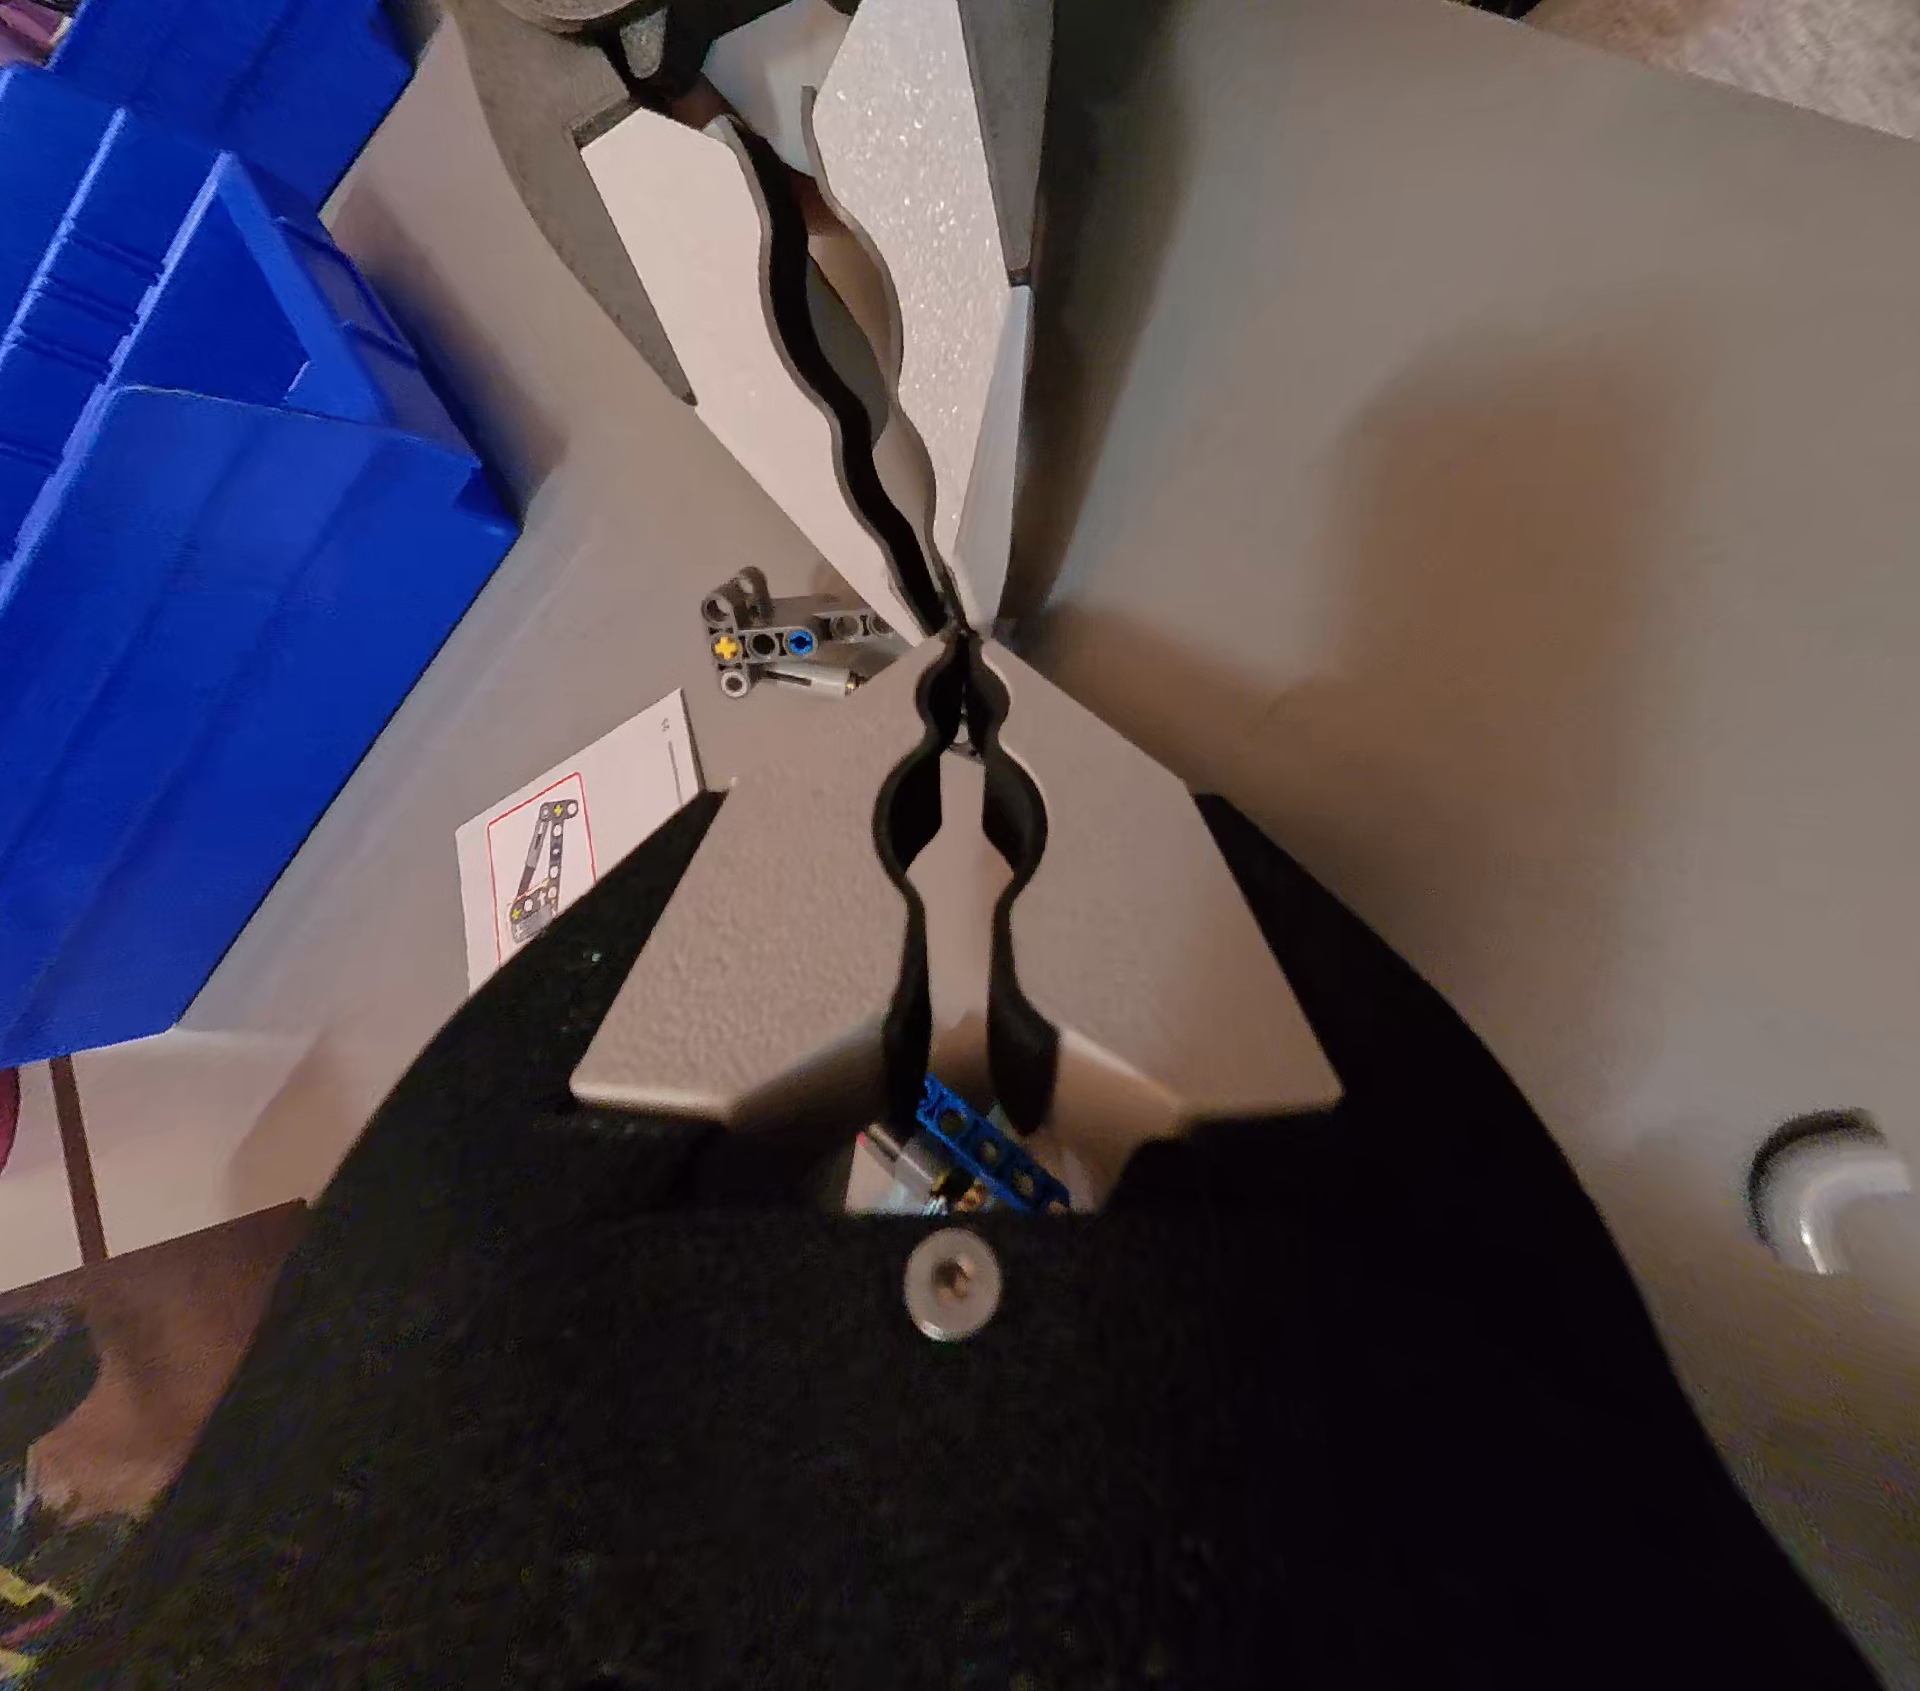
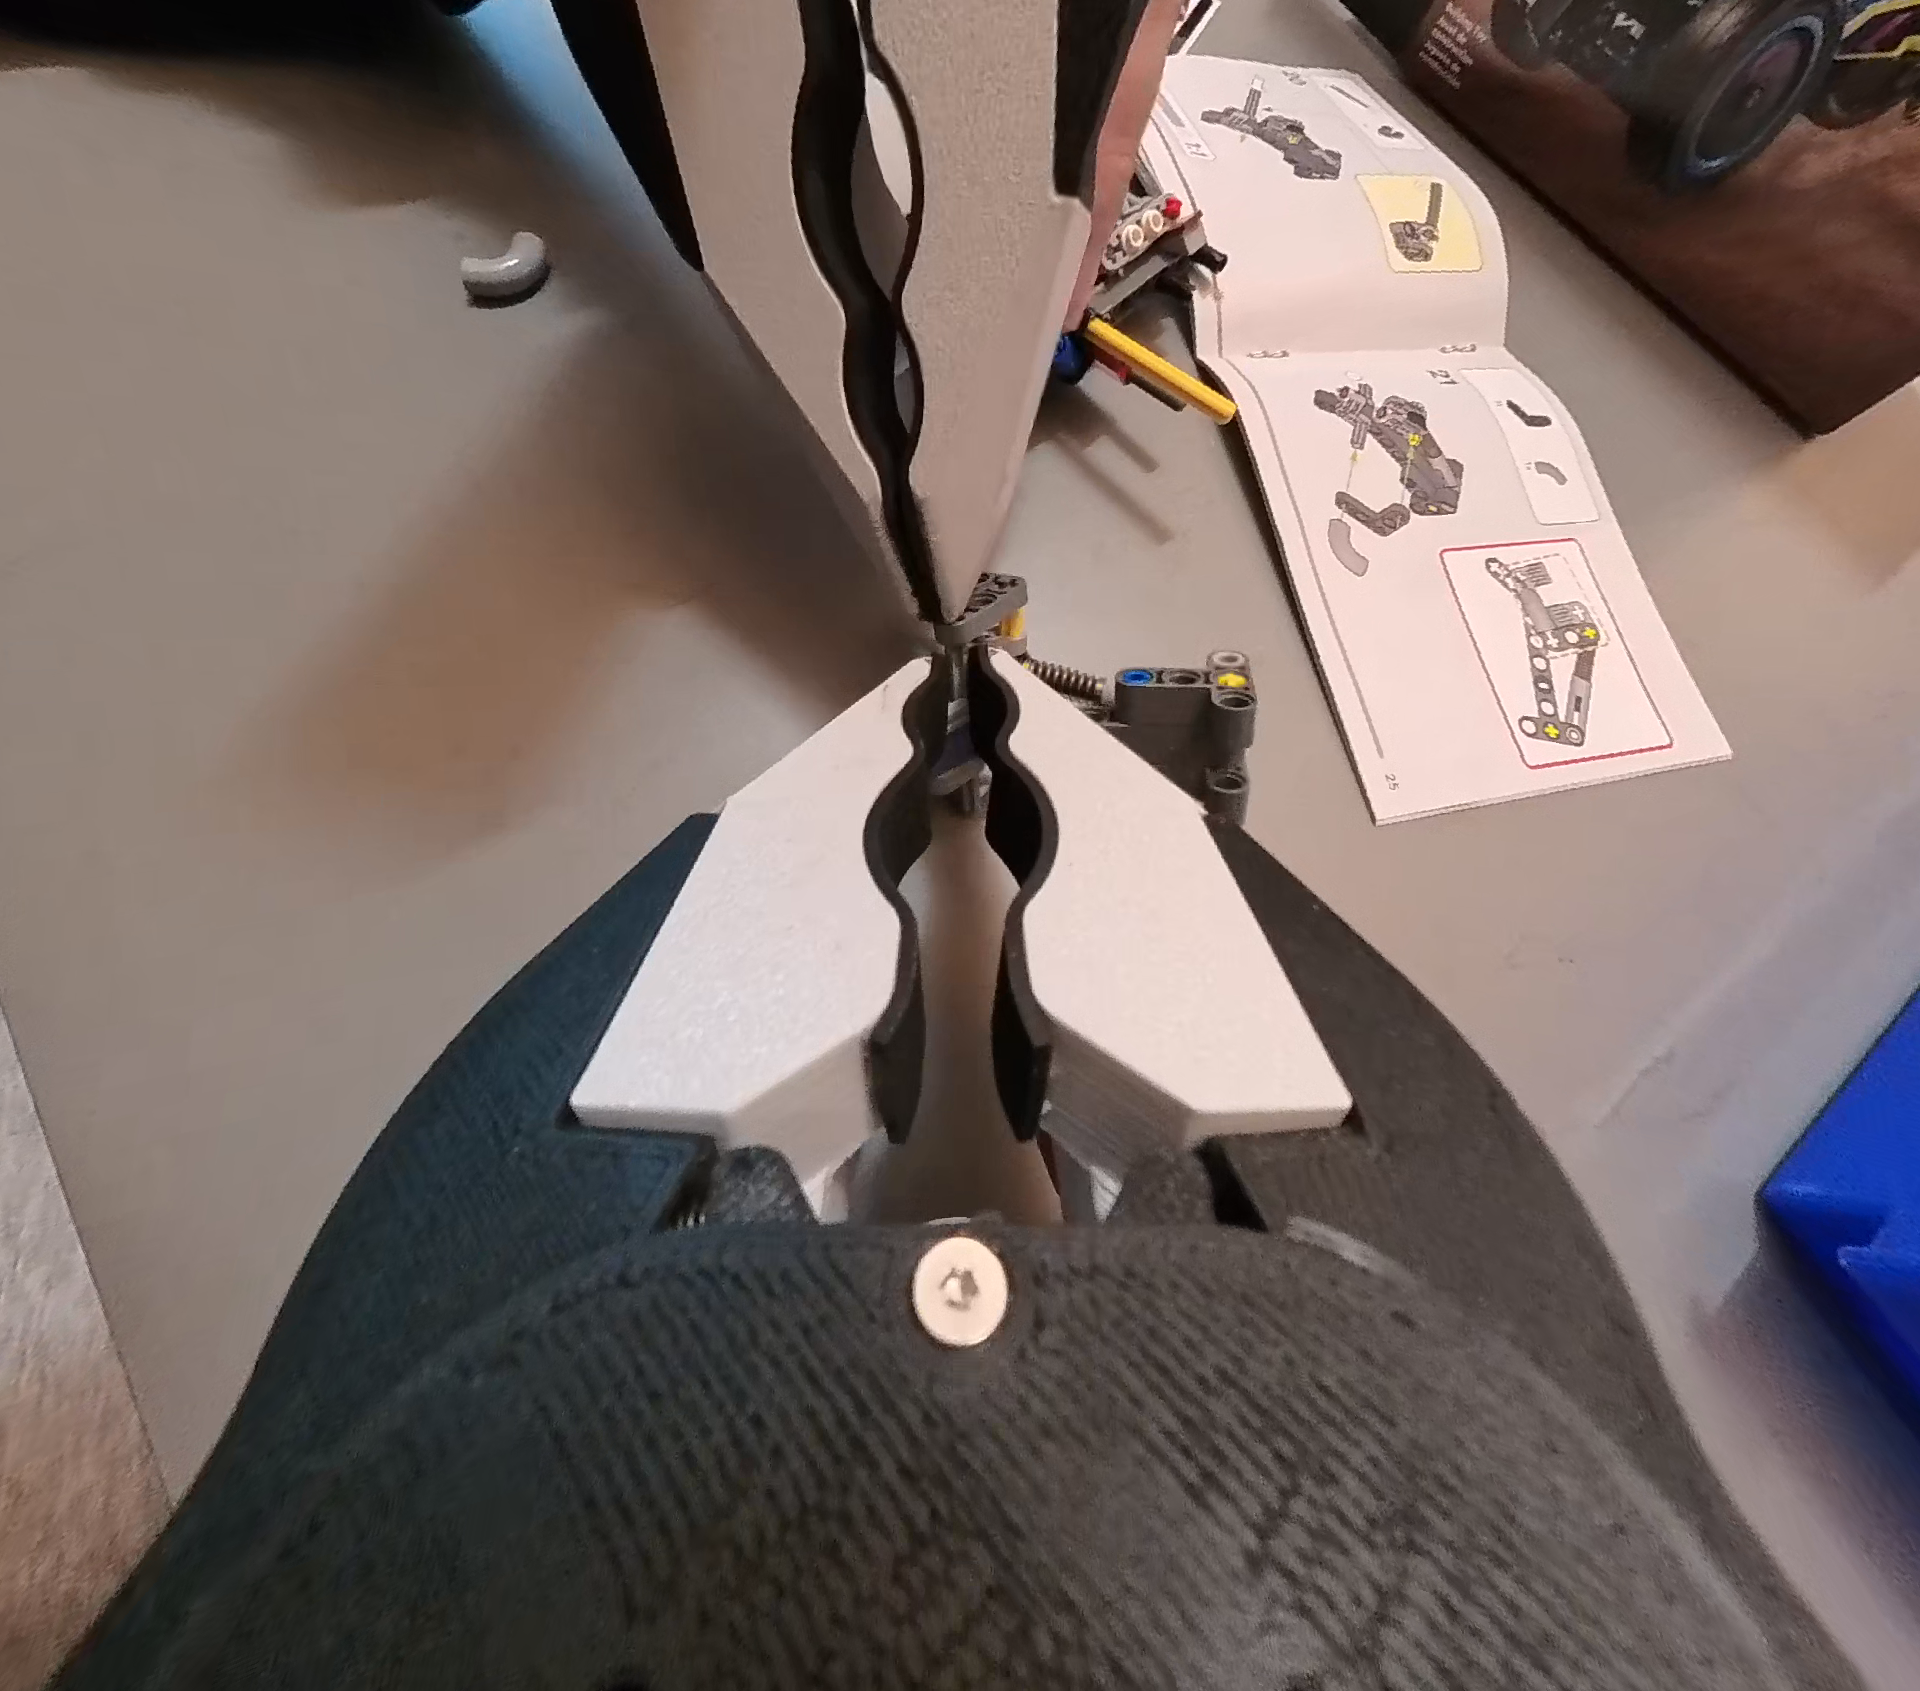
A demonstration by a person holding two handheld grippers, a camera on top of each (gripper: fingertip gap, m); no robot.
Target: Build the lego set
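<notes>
Two grippers meet tip to tip over the grey table (image 2: 312,498), and the job is a fine mating of small parts. My right gripper (image 2: 961,685) has its fingers drawn narrow around a small dark piece with a bluish bit at the tips; it seems to belong to the grey subassembly (image 2: 1184,691), the beam with the blue and yellow pins and a spring, lying on the table just beyond. My left gripper (image 1: 961,654) is also pinched nearly closed at its tips, but I cannot tell from either view what it grips, if anything. The instruction booklet (image 2: 1475,581) lies open to the right, and a loose curved grey piece (image 2: 506,268) sits well apart to the left. To do this well, I judge I should hold one side steady as an anvil, line the pin with its hole along one axis, and press slowly. Twisting could pop the part free, since both grips are right at the tips.
</notes>
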